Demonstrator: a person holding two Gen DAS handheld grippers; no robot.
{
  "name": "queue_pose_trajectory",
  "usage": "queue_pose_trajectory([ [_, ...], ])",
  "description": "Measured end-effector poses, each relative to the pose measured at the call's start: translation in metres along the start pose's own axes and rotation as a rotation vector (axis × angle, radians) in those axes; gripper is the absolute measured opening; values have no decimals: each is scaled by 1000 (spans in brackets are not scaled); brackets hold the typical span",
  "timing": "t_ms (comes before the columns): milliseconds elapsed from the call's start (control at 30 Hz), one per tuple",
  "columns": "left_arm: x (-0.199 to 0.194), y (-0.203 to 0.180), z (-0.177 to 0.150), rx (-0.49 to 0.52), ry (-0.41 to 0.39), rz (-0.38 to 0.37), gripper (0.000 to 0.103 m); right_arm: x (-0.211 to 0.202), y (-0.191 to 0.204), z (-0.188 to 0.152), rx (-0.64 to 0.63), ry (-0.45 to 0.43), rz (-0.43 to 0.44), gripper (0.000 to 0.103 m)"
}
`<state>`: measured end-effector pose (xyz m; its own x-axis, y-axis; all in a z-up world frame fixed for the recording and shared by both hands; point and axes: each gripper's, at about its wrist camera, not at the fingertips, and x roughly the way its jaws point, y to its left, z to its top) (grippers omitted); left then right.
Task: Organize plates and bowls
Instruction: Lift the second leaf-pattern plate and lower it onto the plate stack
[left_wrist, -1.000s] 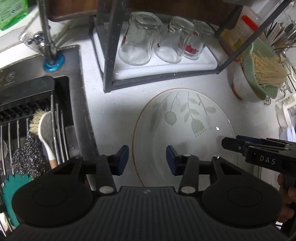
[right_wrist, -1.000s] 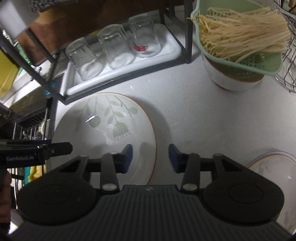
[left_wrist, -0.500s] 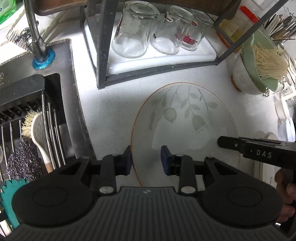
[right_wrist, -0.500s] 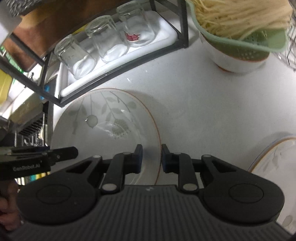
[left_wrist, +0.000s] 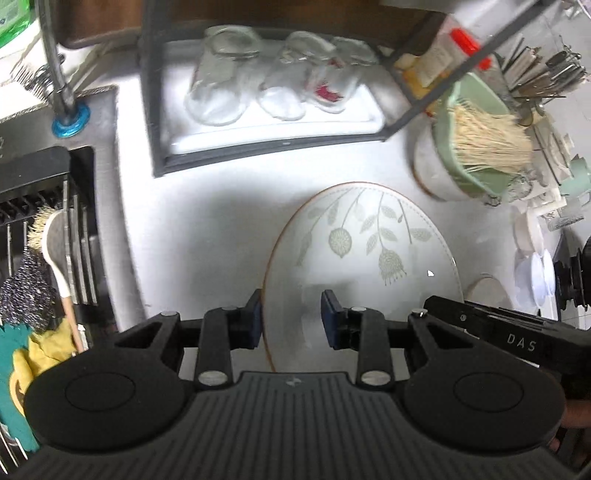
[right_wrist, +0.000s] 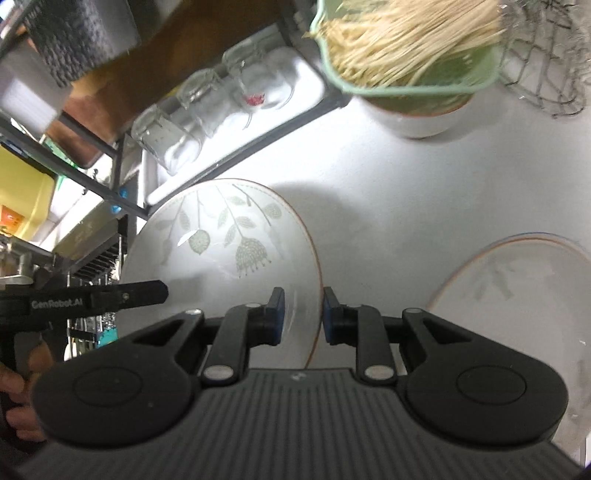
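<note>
Plates are the business at hand, and both grippers are working one between them: the leaf-patterned plate (left_wrist: 364, 254) is sitting over the white counter (left_wrist: 207, 236), in front of the dark rack (left_wrist: 269, 142) of upturned glasses (left_wrist: 218, 81), seemingly tipped up off the surface, though the blur makes that hard to confirm. The left gripper (left_wrist: 291, 317) is straddling the plate's left rim, one pad outside the edge and one over the face; its jaws are narrowed around the rim, but whether they are actually pinching cannot be told. The right gripper (right_wrist: 300, 315) is doing the same on the opposite edge, its jaws drawn closer together with the rim running between them, and it appears to be clamping the plate (contact at the pads is not fully visible). Holding at two opposite edges probably suits a wide, shallow, slippery dish that a single pinch might let swing. Both tools are pointing forward and slightly down, approaching from the near side, level with each other. A second plate (right_wrist: 517, 280) is lying on the counter to the right, a likely stacking partner. A green strainer of noodles (right_wrist: 410, 44) is resting in a white bowl (right_wrist: 417, 118) behind.
</note>
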<state>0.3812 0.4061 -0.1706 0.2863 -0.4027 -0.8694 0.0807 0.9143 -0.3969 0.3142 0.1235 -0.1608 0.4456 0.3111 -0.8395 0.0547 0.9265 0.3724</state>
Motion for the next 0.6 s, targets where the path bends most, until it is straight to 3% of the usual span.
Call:
queue_pose_trajectory([
  [300,-6,-62,-16,56,-7,-20,36,-47,-40,-11,5,-97,-17,24],
  [600,-11,-107,-39,47,-47,16,36,-74,-79,-22,13,-112,35,24],
])
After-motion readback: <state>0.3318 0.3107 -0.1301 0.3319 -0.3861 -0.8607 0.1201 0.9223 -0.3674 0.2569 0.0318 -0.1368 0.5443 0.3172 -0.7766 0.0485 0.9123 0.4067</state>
